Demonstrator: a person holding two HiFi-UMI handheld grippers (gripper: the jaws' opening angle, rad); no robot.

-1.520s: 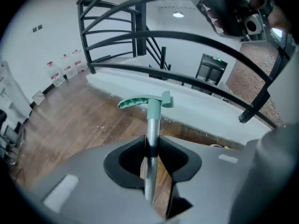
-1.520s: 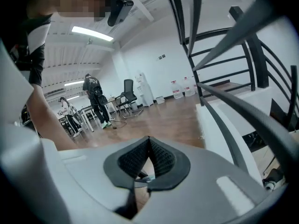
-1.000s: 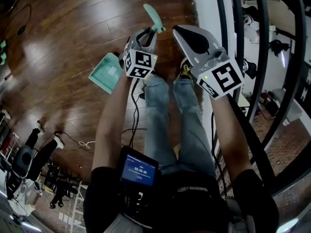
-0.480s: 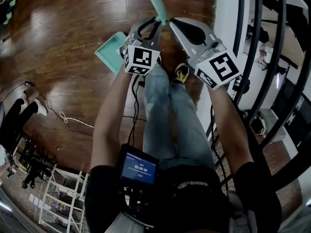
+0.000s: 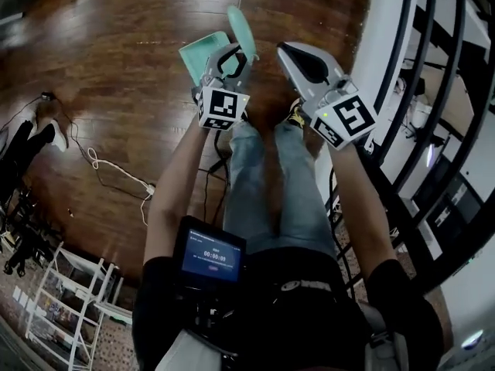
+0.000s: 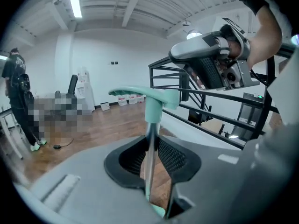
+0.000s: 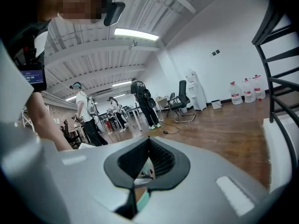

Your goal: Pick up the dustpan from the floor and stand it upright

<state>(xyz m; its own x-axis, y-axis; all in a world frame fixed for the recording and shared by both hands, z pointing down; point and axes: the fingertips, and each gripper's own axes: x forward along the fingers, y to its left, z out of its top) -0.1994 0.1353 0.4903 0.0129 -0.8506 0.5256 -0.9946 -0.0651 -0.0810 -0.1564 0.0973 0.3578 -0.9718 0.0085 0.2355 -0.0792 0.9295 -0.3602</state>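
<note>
Dustpan (image 5: pixel 203 52) was held up over the wood floor (image 5: pixel 116 91), its metal shaft (image 6: pixel 150 148) clamped betw. the pads of the L gripper (image 5: pixel 234 55) w/ the teal grip (image 6: pixel 154 101) poking out past them, R gripper (image 5: pixel 285 49) just beside, pinched closed, empty.
</note>
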